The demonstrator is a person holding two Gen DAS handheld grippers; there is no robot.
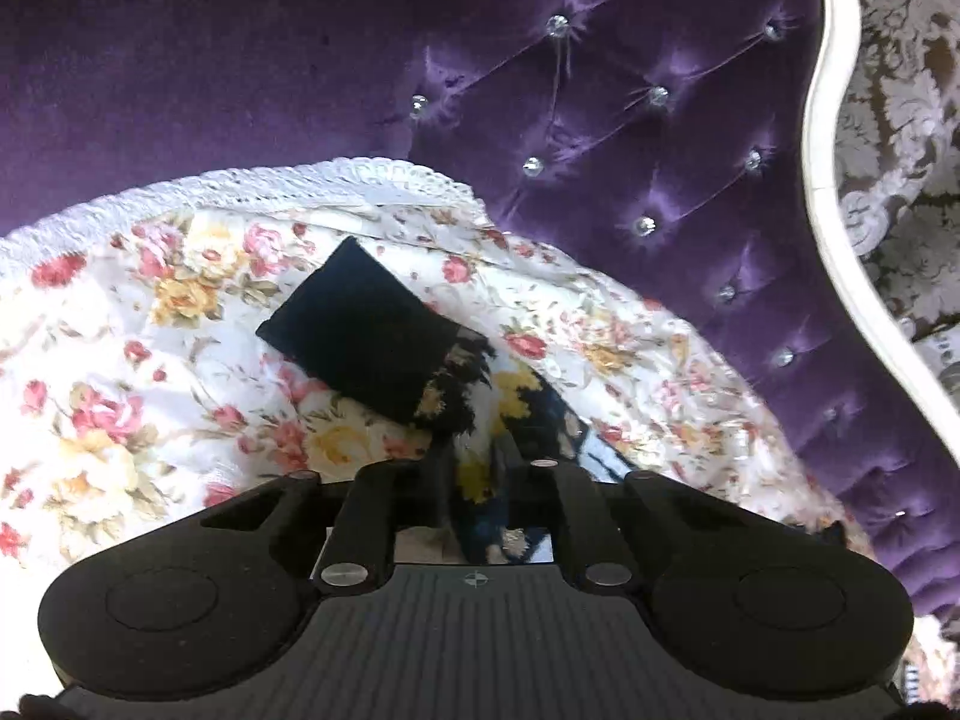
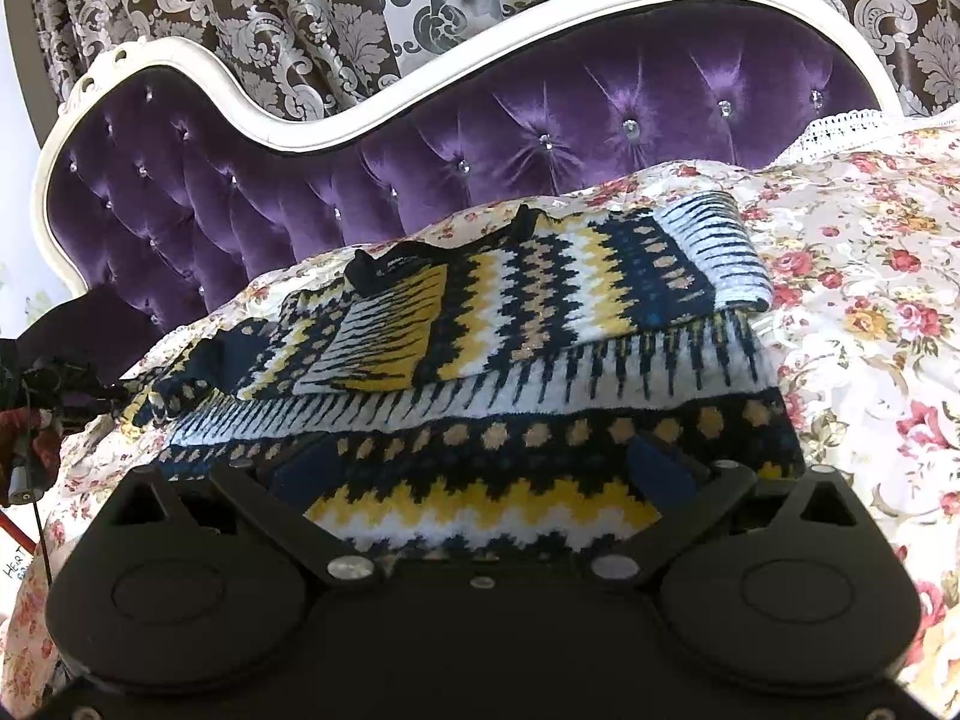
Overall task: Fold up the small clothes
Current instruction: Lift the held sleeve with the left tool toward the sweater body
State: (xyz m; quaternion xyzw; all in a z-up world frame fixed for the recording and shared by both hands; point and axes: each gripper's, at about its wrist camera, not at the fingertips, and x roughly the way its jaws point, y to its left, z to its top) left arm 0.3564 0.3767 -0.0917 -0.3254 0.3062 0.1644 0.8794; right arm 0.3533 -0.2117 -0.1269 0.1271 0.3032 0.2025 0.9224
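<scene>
Left gripper (image 1: 474, 456) has its jaws drawn nearly together on a sleeve (image 1: 420, 360) of the patterned sweater (image 2: 480, 360), the knit bunched between its fingers just behind the plain black cuff (image 1: 360, 324). That cuff lies on the floral bedspread (image 1: 120, 360), angled away to the far left. Right gripper (image 2: 480, 492) stands wide, its fingers either side of the sweater's near hem; whether the pads touch the knit I cannot tell, but nothing looks pinched there. The sweater lies across the bedspread in front of the purple tufted headboard (image 2: 540, 138), with one part already doubled over on top at the far side.

To do this fold well, the pinched sleeve probably wants lifting only enough to clear the bed, then carrying across the body in a low arc so the cuff trails flat rather than curling under. The open gripper could help by pressing the hem down so the body does not drag. Thick knit tends to slip from a shallow pinch, so a slow carry seems safest.
</scene>
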